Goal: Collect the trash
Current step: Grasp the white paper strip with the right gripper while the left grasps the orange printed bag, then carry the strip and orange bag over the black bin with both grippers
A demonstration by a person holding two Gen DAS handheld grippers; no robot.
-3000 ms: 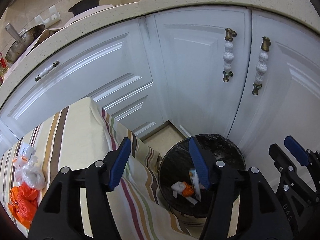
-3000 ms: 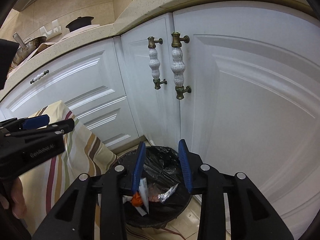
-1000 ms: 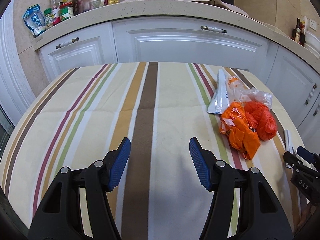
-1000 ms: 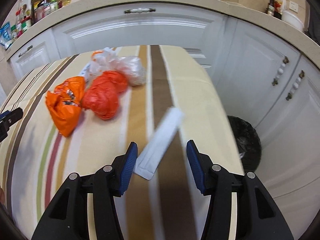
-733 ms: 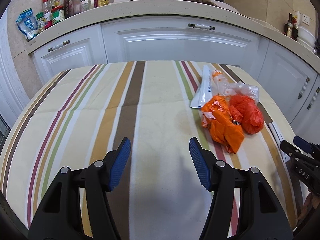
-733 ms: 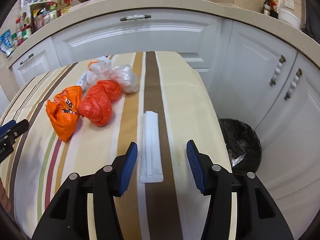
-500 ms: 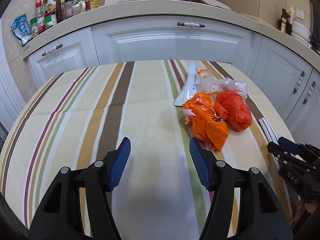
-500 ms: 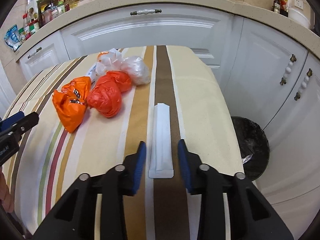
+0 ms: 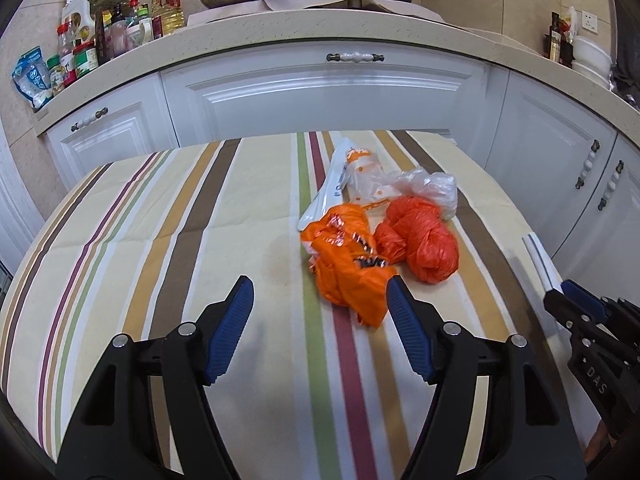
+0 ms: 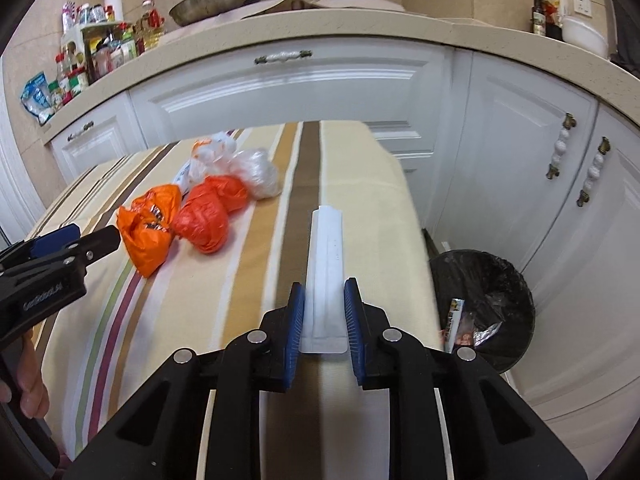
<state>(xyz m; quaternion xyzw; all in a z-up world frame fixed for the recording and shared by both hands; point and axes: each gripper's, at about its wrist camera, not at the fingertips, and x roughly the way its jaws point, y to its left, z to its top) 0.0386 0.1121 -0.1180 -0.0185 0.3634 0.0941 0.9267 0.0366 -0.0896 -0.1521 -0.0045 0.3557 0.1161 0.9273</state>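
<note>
A long white wrapper lies on the striped tablecloth, and my right gripper is shut on its near end, pads on both sides. My left gripper is open and empty just in front of an orange crumpled bag. Beside it lie a red-orange bag ball, a clear plastic bag and a white printed wrapper. The black-lined trash bin stands on the floor right of the table with wrappers inside.
White kitchen cabinets curve around behind the table under a beige counter holding bottles, a pan and a pot. The table's right edge drops off toward the bin.
Both grippers swung from the bin back over the table. My right gripper moved onto the white wrapper and its jaws narrowed around it. My left gripper neared the orange bag.
</note>
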